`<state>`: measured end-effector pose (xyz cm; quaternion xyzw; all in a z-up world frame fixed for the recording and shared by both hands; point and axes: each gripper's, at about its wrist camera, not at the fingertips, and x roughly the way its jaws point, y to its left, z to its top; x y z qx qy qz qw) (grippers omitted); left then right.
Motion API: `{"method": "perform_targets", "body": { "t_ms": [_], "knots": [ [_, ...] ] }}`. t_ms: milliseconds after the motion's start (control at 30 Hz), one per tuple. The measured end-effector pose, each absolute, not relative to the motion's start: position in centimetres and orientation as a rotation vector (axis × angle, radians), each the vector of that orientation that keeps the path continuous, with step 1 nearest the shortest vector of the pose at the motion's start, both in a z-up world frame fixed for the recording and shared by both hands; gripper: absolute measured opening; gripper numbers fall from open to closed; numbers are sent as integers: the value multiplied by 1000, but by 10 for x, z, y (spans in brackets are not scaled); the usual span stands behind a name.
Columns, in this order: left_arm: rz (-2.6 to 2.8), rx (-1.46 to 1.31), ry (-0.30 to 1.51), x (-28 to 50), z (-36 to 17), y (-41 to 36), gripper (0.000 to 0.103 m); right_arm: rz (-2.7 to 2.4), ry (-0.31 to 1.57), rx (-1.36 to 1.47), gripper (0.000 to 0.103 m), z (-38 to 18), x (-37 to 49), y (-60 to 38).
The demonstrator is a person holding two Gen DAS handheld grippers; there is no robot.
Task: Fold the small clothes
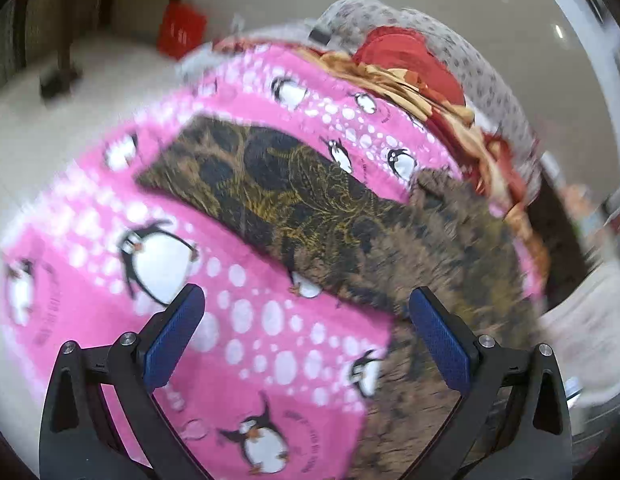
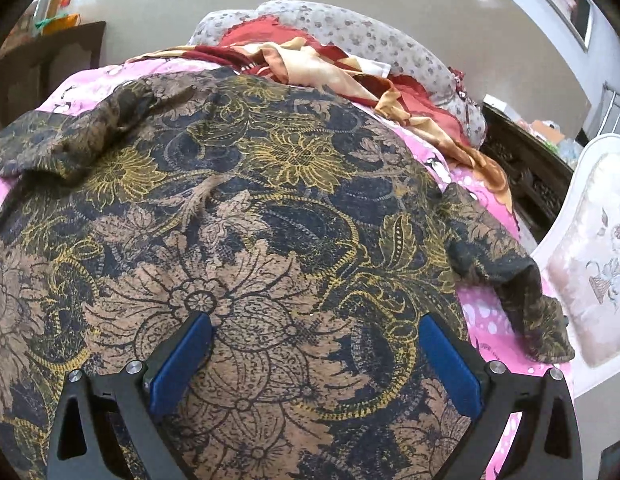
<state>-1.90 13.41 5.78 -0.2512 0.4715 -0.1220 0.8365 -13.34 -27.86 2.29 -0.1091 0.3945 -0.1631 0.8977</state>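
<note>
Brown batik shirt (image 2: pixel 237 208) fills right view (left view: pink penguin sheet (image 1: pixel 89 208)).

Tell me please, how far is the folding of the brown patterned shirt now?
Done: the brown patterned shirt lies spread on the pink penguin sheet, one sleeve stretched out flat. In hand: nothing; the left gripper and right gripper are both open above the cloth. Left: no fold shows yet, so sleeves and body remain to fold.
</note>
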Motion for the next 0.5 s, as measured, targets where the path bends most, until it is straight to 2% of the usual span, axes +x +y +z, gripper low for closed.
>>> {"method": "perform_targets", "body": {
  "t_ms": [200,367,500],
  "knots": [
    [-229,-862,1048,10,30,159,102,-327,823,-198,103,23,-133,-281],
    [-215,-844,1023,38,36,157,102,-330,824,-202,103,23,-132,-281],
    [-198,-836,935,50,45,166,102,-330,825,-203,103,23,-132,-281]
  ]
}}
